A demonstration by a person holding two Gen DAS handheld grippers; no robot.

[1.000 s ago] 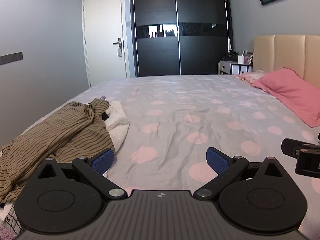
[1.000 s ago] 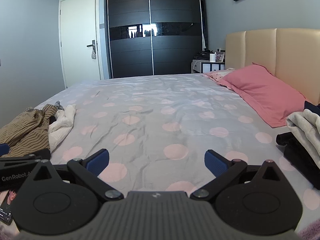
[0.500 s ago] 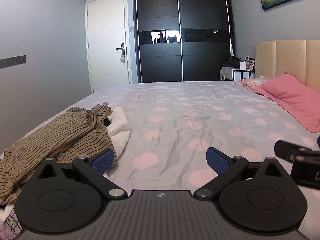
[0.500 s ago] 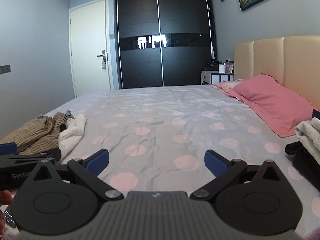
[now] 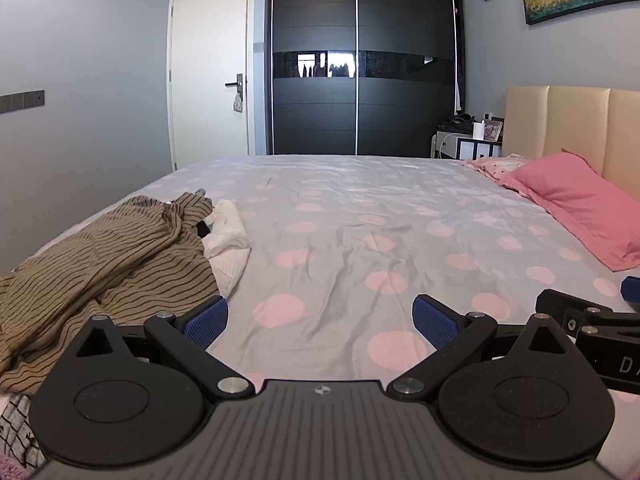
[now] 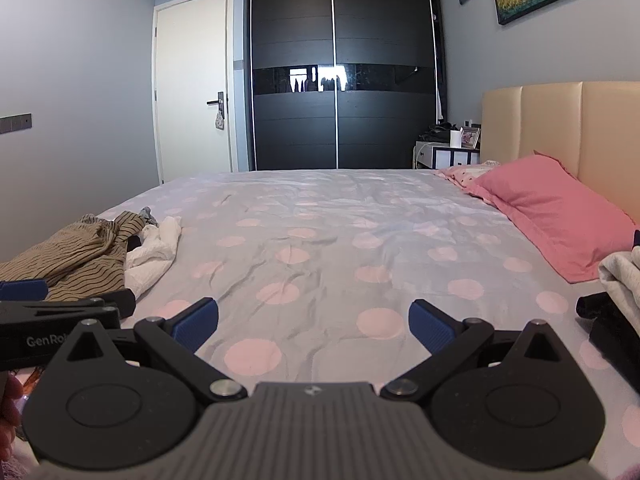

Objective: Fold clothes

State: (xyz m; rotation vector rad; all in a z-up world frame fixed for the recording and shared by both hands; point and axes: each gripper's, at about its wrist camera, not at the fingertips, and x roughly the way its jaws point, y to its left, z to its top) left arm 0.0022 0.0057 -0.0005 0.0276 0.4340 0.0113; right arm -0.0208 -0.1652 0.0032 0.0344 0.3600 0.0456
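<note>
A crumpled brown striped garment (image 5: 108, 256) lies on the bed's left side with a white garment (image 5: 228, 236) beside it; both also show in the right wrist view, the striped one (image 6: 76, 252) and the white one (image 6: 154, 250). A stack of folded clothes (image 6: 620, 292) sits at the right edge. My left gripper (image 5: 320, 316) is open and empty above the sheet, just right of the striped garment. My right gripper (image 6: 314, 320) is open and empty over the middle of the bed. Each gripper shows at the edge of the other's view.
The bed (image 5: 360, 216) has a grey sheet with pink dots. A pink pillow (image 5: 580, 204) lies by the beige headboard (image 5: 560, 128). A dark wardrobe (image 5: 360, 60), a white door (image 5: 208, 72) and a nightstand (image 5: 464, 146) stand beyond. A grey patterned cloth (image 5: 16, 428) lies at the lower left.
Both grippers have tilted upward, so the room sits lower in both views. Both stay open and empty. The clothes have not moved.
</note>
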